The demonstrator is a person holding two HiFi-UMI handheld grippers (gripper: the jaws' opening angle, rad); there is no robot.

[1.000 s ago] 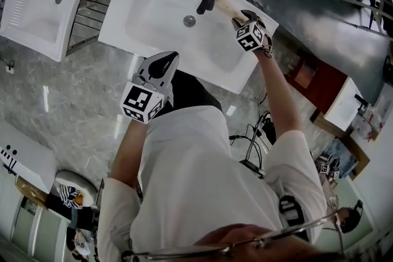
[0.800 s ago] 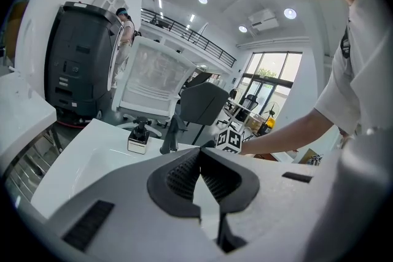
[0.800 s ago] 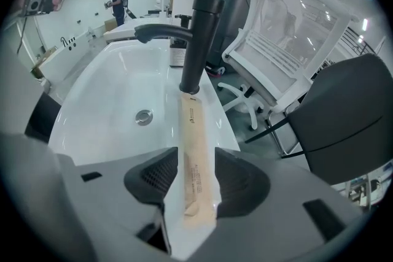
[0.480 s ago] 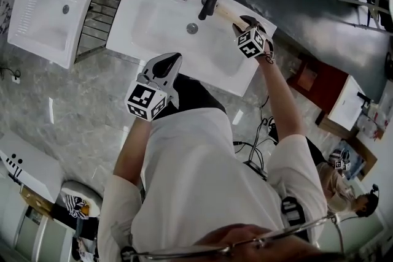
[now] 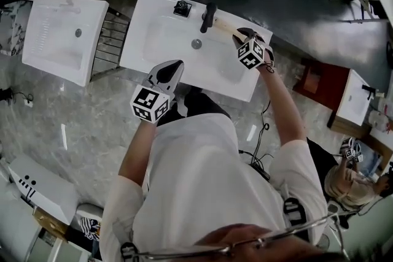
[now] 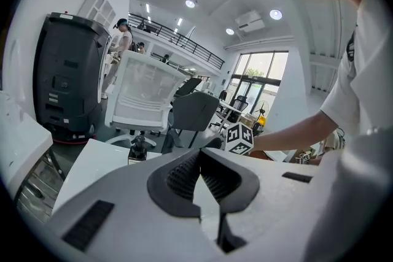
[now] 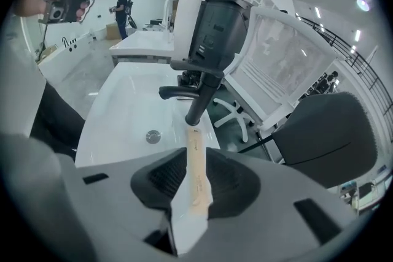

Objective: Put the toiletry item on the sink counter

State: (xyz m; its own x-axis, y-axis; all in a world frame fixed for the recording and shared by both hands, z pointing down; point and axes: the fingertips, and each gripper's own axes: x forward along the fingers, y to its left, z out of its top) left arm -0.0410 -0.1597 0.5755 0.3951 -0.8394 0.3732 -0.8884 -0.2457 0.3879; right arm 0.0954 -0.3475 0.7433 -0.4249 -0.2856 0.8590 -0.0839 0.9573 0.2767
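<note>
Grips a flat, matte beige tube point(image 7: 196, 159) in the right gripper point(image 5: 239, 38), with ribbed black pads pressed on both of its faces and the jaws just lately closing in. Sits, in the head view, at 2 o'clock of the round metal drain point(image 5: 196, 43), over the back right strip of the glossy white rectangular sink point(image 5: 138, 58). Points toward 10 o'clock, at the foot of the black bent-spout faucet point(image 5: 209, 14). Impossible to tell whether the tip touches the faucet, or whether the tube rests on the counter. Print along it too small to read; rear end cut off under the gripper's smooth grey shell.

Left gripper point(image 5: 167, 70) at 7 o'clock of the drain, over the sink's near edge, jaws together at the tips with nothing between.

At 9 o'clock of the faucet, a small dark bottle point(image 5: 180, 7), its shape hard to make out. Farther out at 9 o'clock, a thin-barred metal rack point(image 5: 113, 40) and a second white sink point(image 5: 58, 40). Under both, a veined, polished stone-look floor point(image 5: 92, 126). Across the lower frame, a white shirt point(image 5: 202, 181), hiding the ground beneath.
</note>
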